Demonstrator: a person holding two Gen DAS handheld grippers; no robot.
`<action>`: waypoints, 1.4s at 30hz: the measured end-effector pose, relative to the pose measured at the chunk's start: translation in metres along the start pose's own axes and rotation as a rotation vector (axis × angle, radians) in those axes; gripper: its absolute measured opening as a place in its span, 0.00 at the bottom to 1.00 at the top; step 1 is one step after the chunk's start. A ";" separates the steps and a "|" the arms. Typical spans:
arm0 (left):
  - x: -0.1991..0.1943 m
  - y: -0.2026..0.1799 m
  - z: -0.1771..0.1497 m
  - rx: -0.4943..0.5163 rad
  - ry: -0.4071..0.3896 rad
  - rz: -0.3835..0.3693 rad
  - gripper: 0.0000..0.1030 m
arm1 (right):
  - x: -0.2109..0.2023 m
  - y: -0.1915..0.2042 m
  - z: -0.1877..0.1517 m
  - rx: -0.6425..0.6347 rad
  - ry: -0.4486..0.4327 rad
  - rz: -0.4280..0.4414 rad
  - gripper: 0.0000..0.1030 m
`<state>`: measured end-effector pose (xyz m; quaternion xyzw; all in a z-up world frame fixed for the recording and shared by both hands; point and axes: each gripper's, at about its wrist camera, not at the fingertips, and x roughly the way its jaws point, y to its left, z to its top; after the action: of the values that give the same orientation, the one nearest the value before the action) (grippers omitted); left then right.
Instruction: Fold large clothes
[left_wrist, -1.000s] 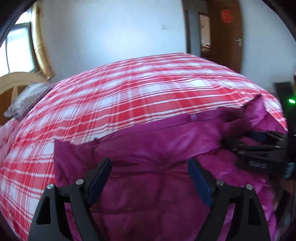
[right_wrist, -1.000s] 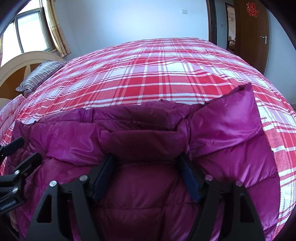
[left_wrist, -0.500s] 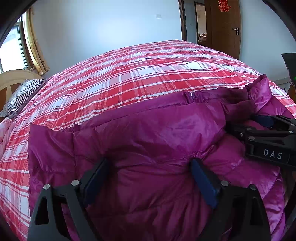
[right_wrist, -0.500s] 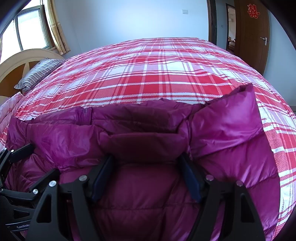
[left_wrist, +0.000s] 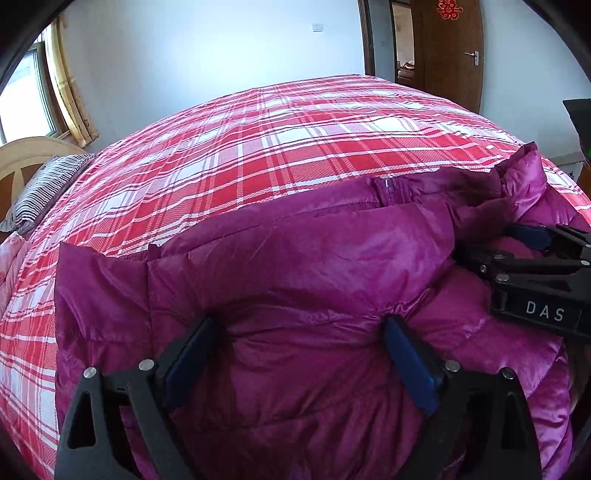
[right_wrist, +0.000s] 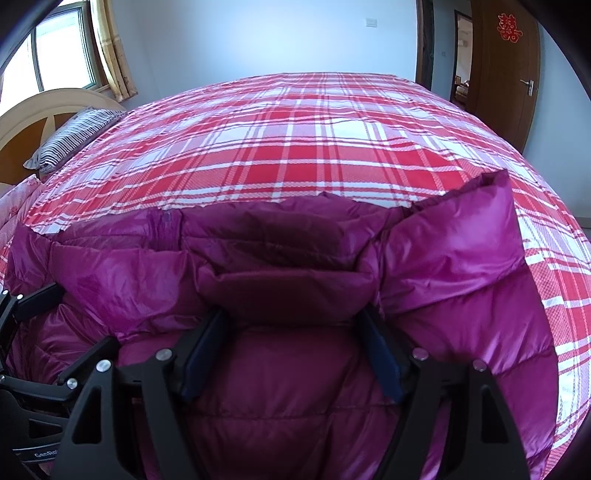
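Observation:
A magenta quilted down jacket (left_wrist: 295, 266) lies on the near part of the bed, its far edge with a zipper end facing the bedspread; it also fills the right wrist view (right_wrist: 288, 376). My left gripper (left_wrist: 297, 332) is open, its blue-padded fingers pressed down into the jacket's folded upper layer. My right gripper (right_wrist: 291, 325) is open too, its fingers set either side of a fold near the collar. The right gripper shows at the right of the left wrist view (left_wrist: 532, 266), and the left gripper at the left of the right wrist view (right_wrist: 33, 332).
A red, white and pink plaid bedspread (left_wrist: 303, 147) covers the bed beyond the jacket. A striped pillow (left_wrist: 44, 188) and wooden headboard (right_wrist: 33, 114) are at far left. A brown door (right_wrist: 506, 66) stands at far right, a window (right_wrist: 55, 48) at upper left.
The left gripper came forward and down onto the jacket, closer to the right gripper. The jacket's far edge now lies further onto the bedspread. The right gripper has barely moved.

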<state>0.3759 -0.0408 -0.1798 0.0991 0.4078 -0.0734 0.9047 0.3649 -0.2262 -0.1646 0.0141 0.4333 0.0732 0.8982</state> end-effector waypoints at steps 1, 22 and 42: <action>0.000 0.000 0.000 -0.001 0.000 0.000 0.91 | 0.000 0.001 0.000 -0.001 0.000 -0.002 0.76; 0.004 0.000 -0.001 -0.012 0.001 0.000 0.95 | -0.054 0.014 -0.030 -0.039 -0.063 0.034 0.76; 0.002 -0.002 -0.001 -0.003 0.002 0.019 0.95 | -0.027 0.018 -0.039 -0.085 -0.019 -0.017 0.82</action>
<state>0.3764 -0.0432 -0.1824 0.1016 0.4077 -0.0640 0.9052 0.3153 -0.2141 -0.1664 -0.0269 0.4214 0.0838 0.9026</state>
